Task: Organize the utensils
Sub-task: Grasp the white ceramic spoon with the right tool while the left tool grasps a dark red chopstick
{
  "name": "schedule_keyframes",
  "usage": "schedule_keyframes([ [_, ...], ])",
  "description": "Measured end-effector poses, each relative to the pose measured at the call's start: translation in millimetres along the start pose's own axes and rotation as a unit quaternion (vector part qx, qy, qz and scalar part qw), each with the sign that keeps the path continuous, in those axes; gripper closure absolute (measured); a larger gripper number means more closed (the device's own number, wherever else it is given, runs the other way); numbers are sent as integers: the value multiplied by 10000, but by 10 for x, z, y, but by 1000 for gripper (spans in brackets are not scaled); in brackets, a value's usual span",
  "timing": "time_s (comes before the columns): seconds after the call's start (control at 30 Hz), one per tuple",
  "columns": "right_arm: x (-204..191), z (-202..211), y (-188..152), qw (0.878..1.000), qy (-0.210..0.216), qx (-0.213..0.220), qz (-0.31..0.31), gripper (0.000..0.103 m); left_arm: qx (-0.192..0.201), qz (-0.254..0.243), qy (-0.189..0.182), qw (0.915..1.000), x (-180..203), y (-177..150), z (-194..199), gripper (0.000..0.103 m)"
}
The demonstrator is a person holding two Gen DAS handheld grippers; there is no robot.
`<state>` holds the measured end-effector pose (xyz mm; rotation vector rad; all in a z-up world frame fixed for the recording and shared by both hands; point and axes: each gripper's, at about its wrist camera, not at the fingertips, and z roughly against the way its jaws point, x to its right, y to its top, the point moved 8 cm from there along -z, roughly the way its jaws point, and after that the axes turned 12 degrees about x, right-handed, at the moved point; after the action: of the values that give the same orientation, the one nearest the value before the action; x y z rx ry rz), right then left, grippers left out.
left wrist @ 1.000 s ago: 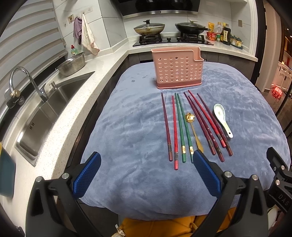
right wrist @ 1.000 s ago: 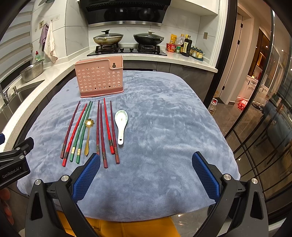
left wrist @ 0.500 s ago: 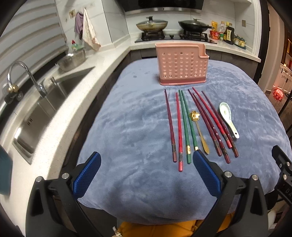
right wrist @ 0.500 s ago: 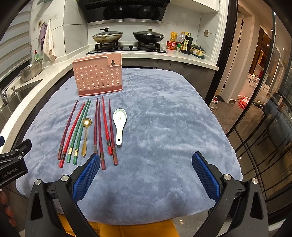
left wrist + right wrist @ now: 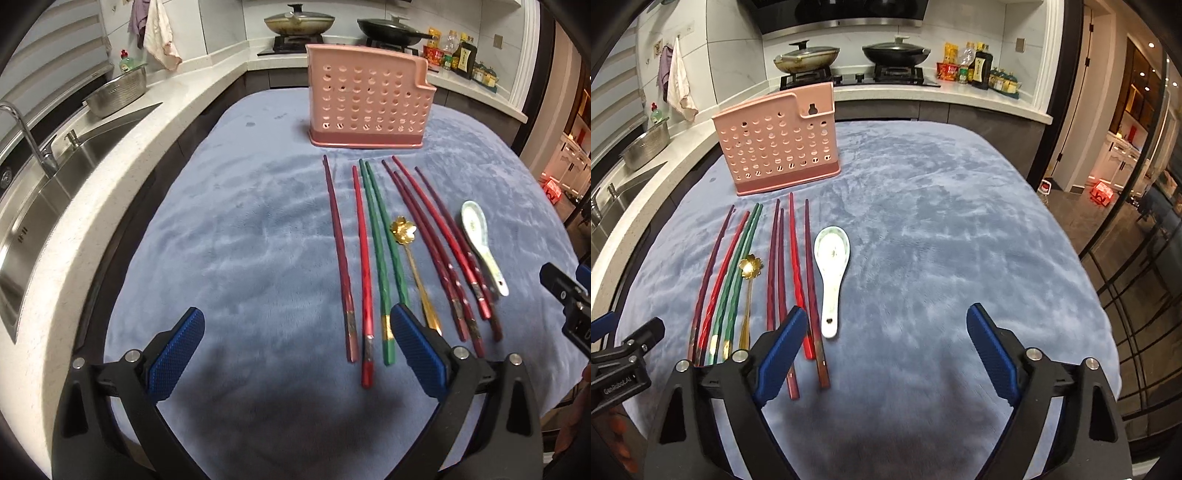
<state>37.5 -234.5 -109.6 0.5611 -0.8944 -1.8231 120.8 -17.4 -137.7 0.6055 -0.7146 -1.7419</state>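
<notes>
A pink perforated utensil holder [image 5: 369, 107] [image 5: 779, 144] stands upright at the far side of a blue cloth. In front of it lie several chopsticks in a row: purple [image 5: 340, 254], red [image 5: 364, 266], a green pair [image 5: 384, 258] [image 5: 738, 273] and dark red ones [image 5: 436, 251] [image 5: 783, 269]. A gold flower spoon [image 5: 404, 230] [image 5: 750, 267] and a white ceramic spoon [image 5: 478, 236] [image 5: 832, 266] lie among them. My left gripper [image 5: 295, 354] is open and empty above the cloth, left of the chopstick ends. My right gripper [image 5: 886, 350] is open and empty, right of the chopstick ends.
The blue cloth [image 5: 240, 240] covers a counter island. A steel sink [image 5: 40, 192] and colander bowl [image 5: 118, 92] are on the left. A stove with two pans [image 5: 849, 55] and condiment bottles [image 5: 979, 70] are behind. A glass door [image 5: 1126, 221] is on the right.
Both grippers have moved forward and lower toward the cloth, so the utensils and holder look nearer. Both stay open. Nothing on the cloth has moved.
</notes>
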Motion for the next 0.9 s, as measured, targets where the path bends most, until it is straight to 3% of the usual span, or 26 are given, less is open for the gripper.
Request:
schedule_keyframes([
  [0.1, -73, -147, 2, 9999, 124, -112, -17, 27, -82, -27, -38, 10000, 24, -16, -132, 13],
  [0.3, -214, -437, -20, 9987, 358, -366, -59, 56, -258, -6, -247, 9994, 102, -68, -294, 22],
  [0.63, -344, -726, -201, 9951, 567, -803, -81, 85, -571, 122, -403, 9975, 93, -227, -441, 39],
  [0.8, -320, -715, -265, 9946, 646, -801, -97, 87, -673, 111, -453, 9966, 102, -336, -452, 43],
  [0.9, -306, -688, -283, 9942, 689, -813, -122, 88, -676, 104, -511, 9963, 123, -347, -433, 51],
])
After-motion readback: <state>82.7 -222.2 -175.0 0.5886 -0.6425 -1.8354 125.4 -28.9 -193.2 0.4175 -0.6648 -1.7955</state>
